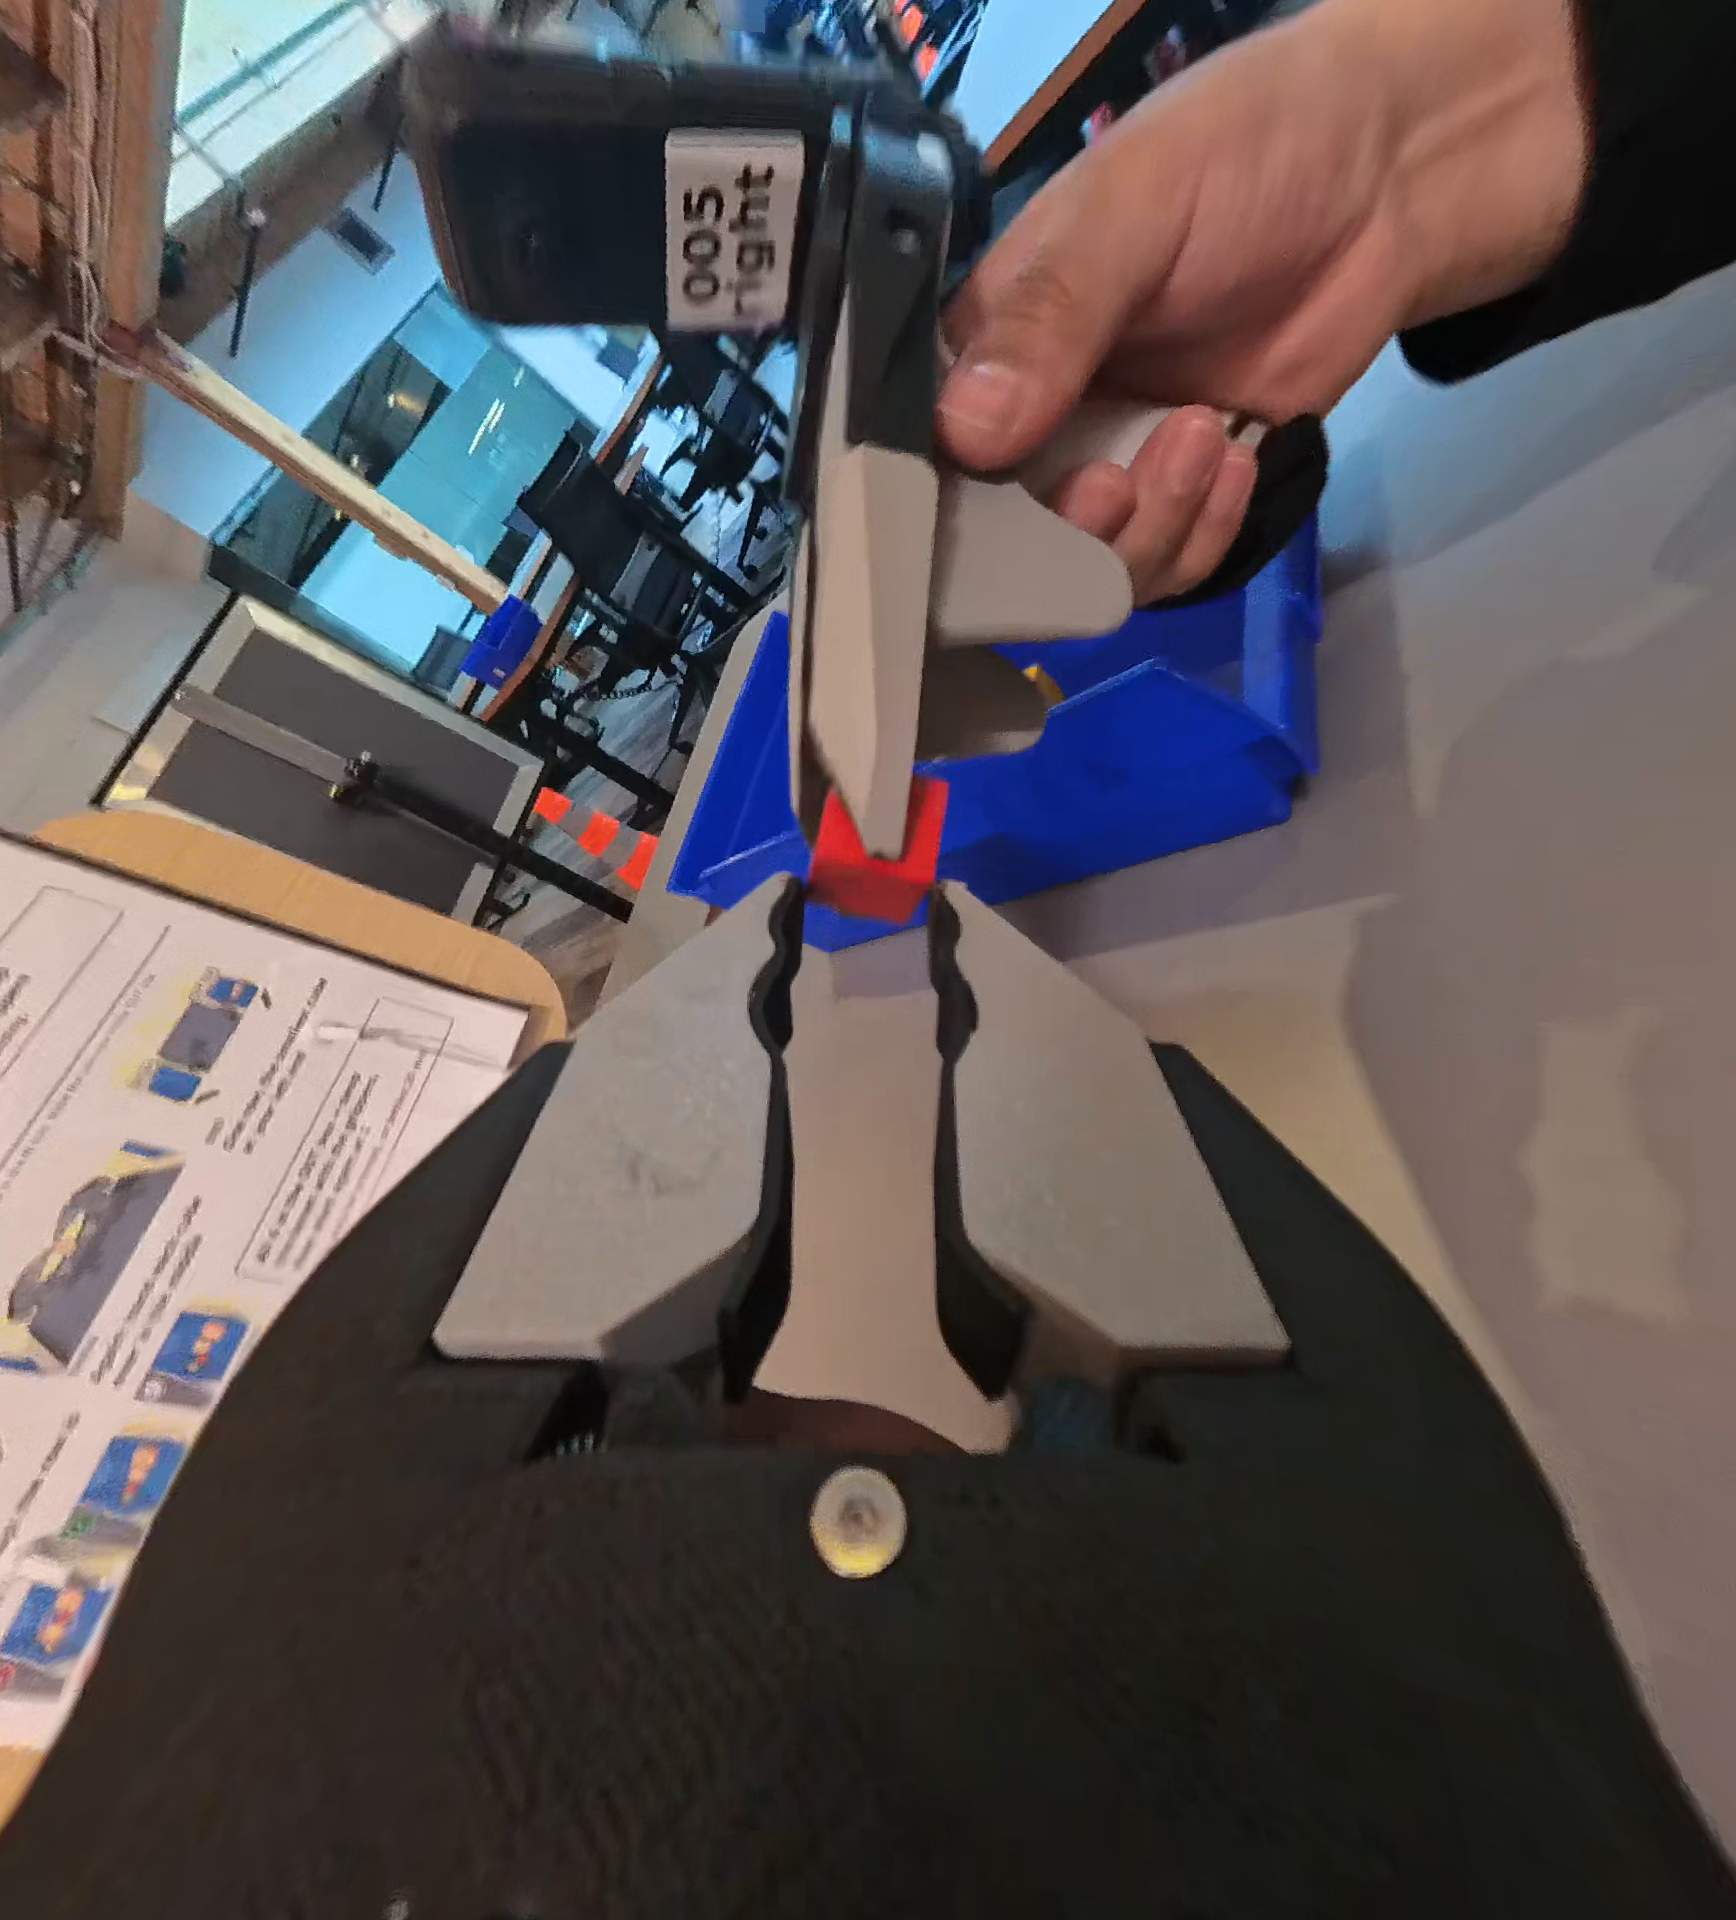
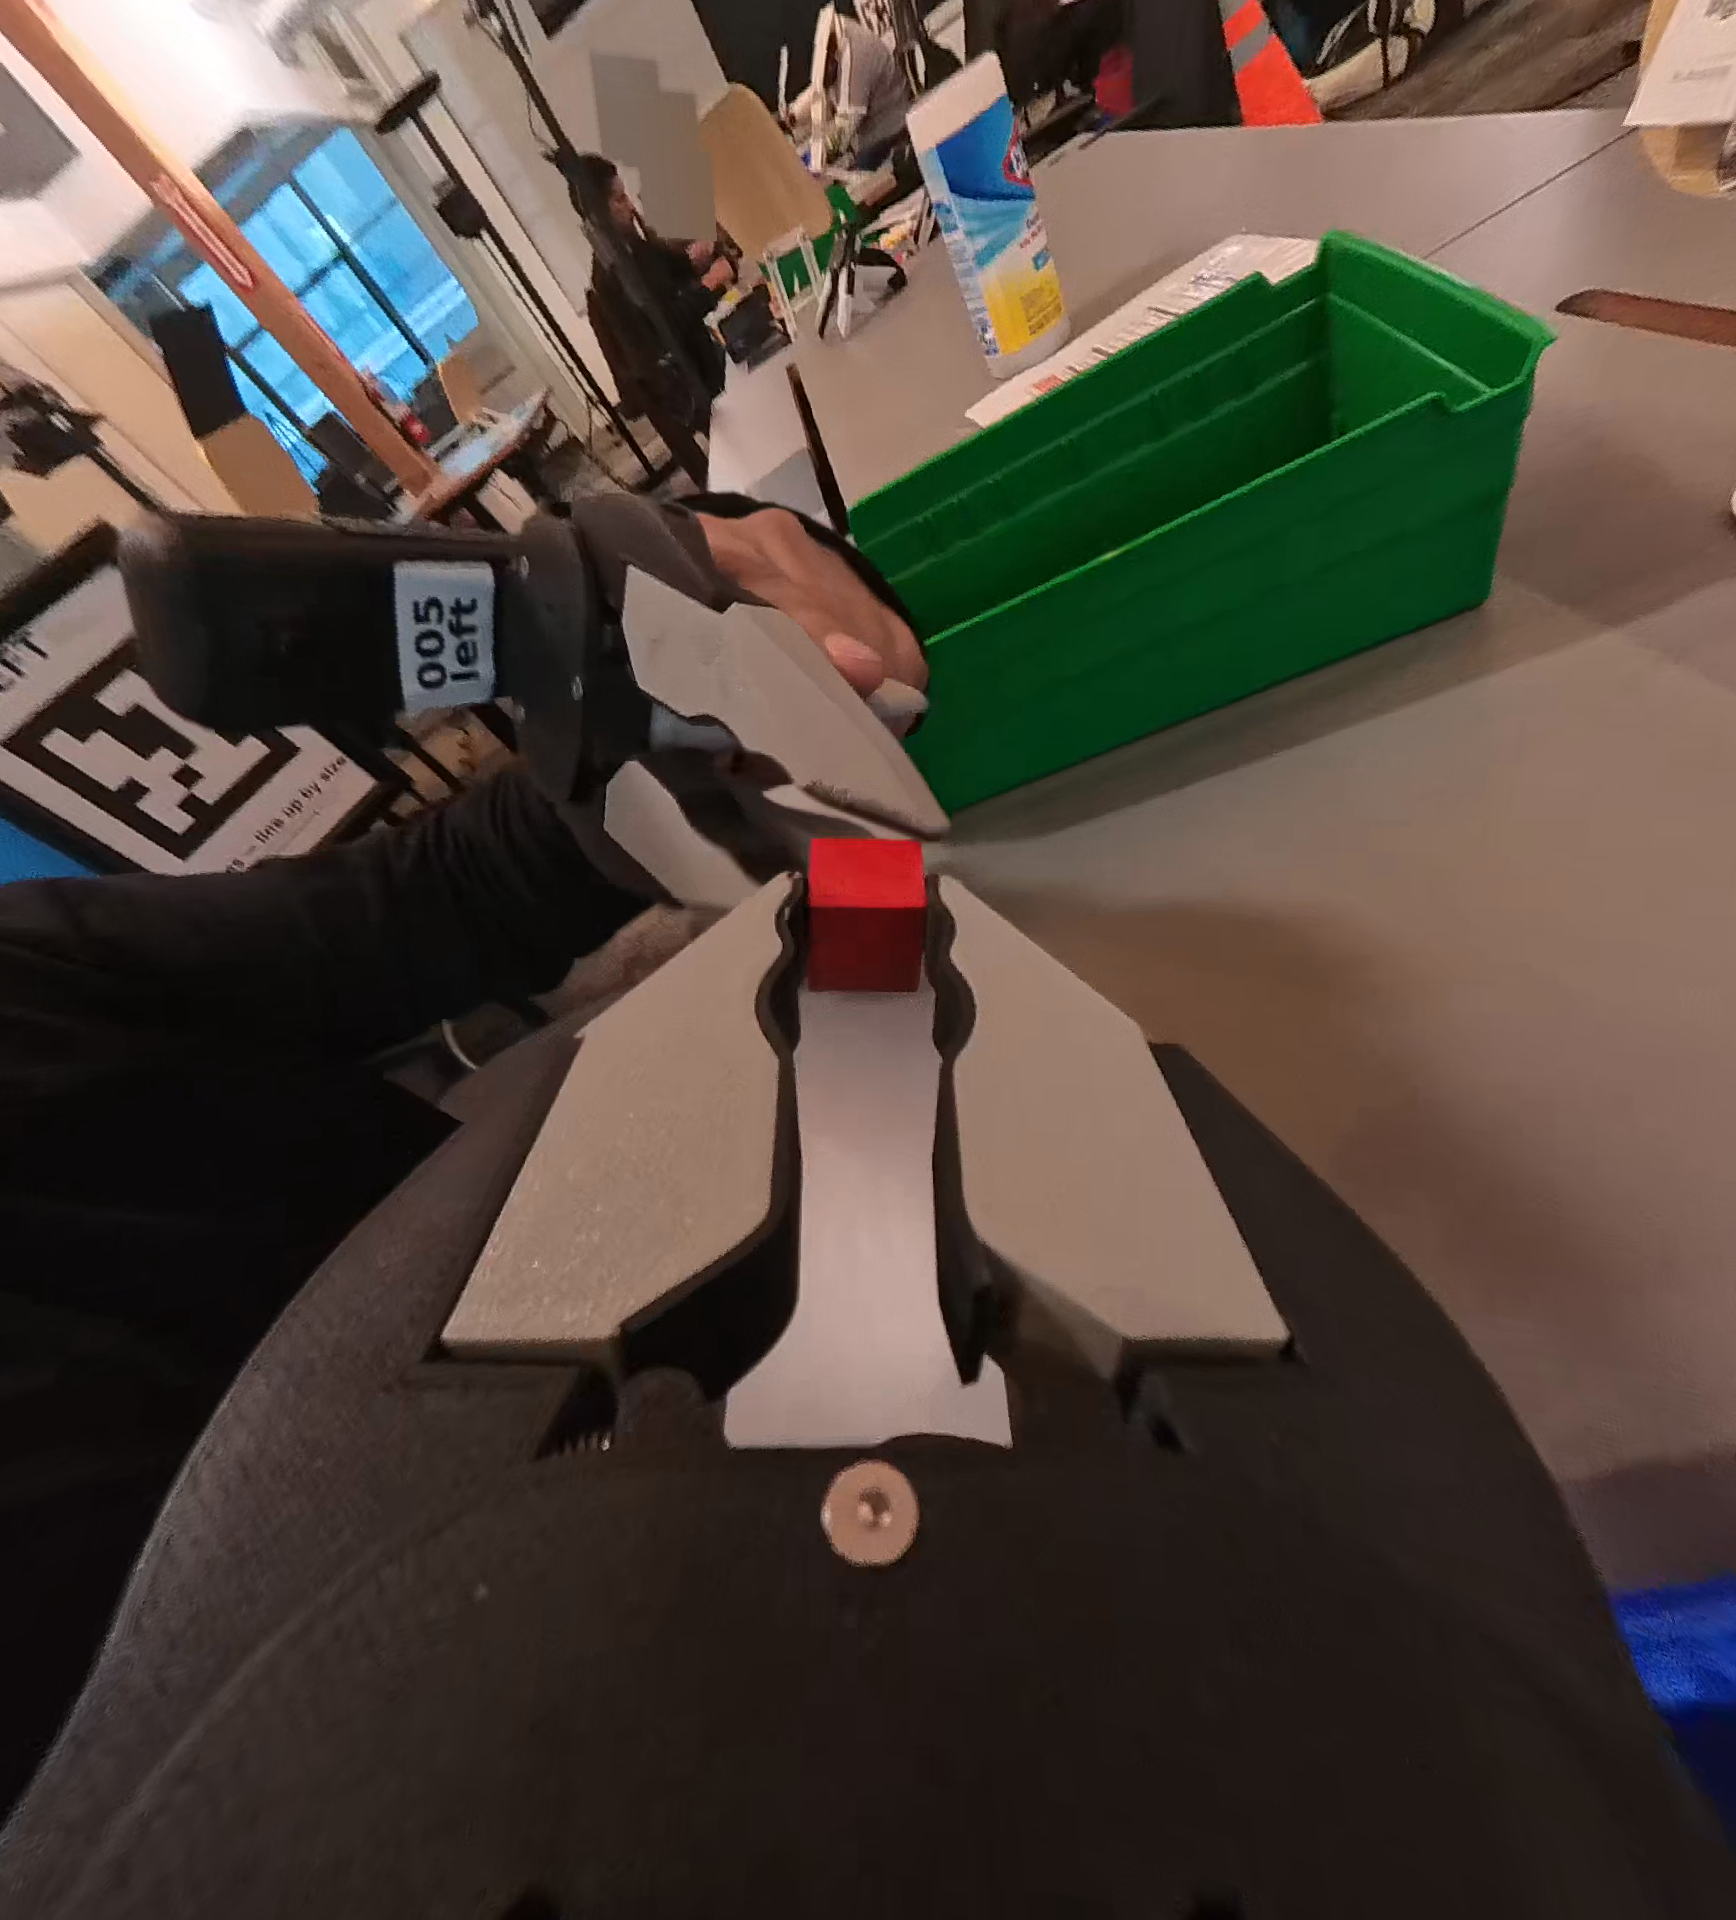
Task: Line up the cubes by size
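The right claw [image 2: 864, 914] is squeezing the red cube [image 2: 864, 912]; the left claw [image 1: 862, 902] is waiting open. Keep it level going down.

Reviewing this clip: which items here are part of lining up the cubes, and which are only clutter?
Part of the job:
- small red cube, clamped in the right gripper
- left gripper, open, tips close to the cube
- grey tabletop

Lying about:
- green plastic bin
- blue plastic bin
- white wipes canister
- printed instruction sheet
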